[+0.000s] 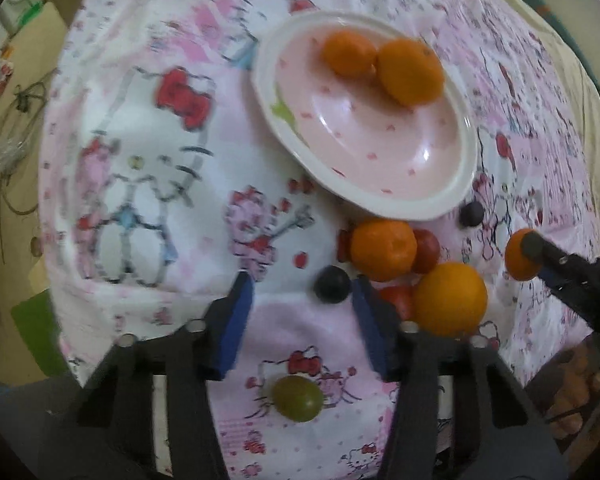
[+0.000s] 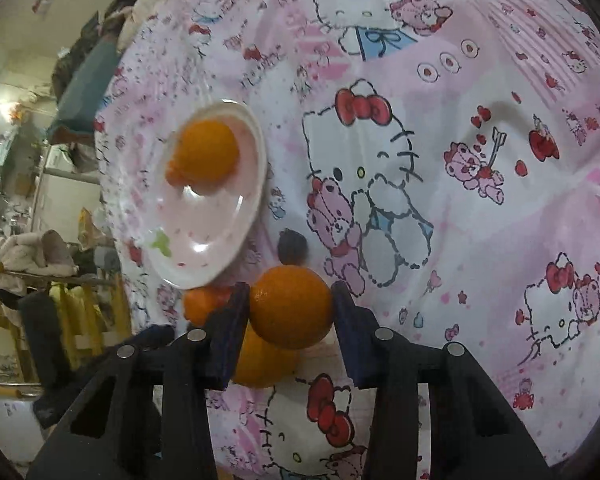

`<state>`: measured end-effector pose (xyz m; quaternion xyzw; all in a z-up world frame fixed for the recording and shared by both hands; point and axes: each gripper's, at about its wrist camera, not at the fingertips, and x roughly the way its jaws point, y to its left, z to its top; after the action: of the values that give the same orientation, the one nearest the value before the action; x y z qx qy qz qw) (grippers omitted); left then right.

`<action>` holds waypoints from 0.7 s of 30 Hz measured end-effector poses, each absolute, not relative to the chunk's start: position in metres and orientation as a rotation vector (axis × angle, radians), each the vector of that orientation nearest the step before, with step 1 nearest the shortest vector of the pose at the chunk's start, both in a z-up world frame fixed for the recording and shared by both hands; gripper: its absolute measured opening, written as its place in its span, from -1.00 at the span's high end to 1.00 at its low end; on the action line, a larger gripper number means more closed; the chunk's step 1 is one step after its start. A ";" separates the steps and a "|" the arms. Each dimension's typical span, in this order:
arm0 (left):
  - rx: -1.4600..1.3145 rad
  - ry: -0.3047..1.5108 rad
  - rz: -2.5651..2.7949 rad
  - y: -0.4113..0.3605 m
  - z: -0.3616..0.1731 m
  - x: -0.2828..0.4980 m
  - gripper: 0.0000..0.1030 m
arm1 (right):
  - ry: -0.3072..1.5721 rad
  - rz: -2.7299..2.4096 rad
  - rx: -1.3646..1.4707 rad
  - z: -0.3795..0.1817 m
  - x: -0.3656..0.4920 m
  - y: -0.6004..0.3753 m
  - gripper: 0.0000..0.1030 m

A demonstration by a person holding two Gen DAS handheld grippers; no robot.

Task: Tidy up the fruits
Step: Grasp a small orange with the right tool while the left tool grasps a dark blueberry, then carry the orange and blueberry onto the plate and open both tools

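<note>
Nearest to us, our right gripper (image 2: 291,312) has its blue pads pressed on either side of a small orange (image 2: 290,307), so we judge it gripped. Our left gripper (image 1: 302,294) stands partly open with nothing between its fingers; a dark grape (image 1: 332,284) lies just inside its right finger and a green grape (image 1: 297,398) under it on the cloth (image 1: 172,208). Farther off, up and left of the held fruit, sits the pink plate (image 2: 256,148) holding two oranges, so the carry runs that way.
</note>
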<state>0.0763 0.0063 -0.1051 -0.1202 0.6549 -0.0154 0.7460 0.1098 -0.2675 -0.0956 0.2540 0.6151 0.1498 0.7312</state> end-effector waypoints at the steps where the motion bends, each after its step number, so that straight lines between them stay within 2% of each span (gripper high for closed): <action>1: -0.241 1.445 -0.043 0.001 -0.109 0.078 0.17 | 1.351 0.332 0.563 -0.094 0.109 -0.269 0.16; 6: -0.144 1.466 -0.076 -0.022 -0.123 0.085 0.44 | 1.338 0.342 0.556 -0.090 0.107 -0.273 0.16; 8: -0.100 1.464 -0.078 -0.030 -0.126 0.087 0.63 | 1.337 0.347 0.557 -0.089 0.106 -0.275 0.16; 21: -0.089 1.432 -0.054 -0.025 -0.114 0.085 0.64 | 1.332 0.373 0.515 -0.084 0.101 -0.268 0.16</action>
<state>0.0848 -0.0248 -0.1136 -0.0409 0.6559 -0.0250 0.7533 0.1013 -0.2675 -0.0840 0.2347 0.6071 0.1701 0.7399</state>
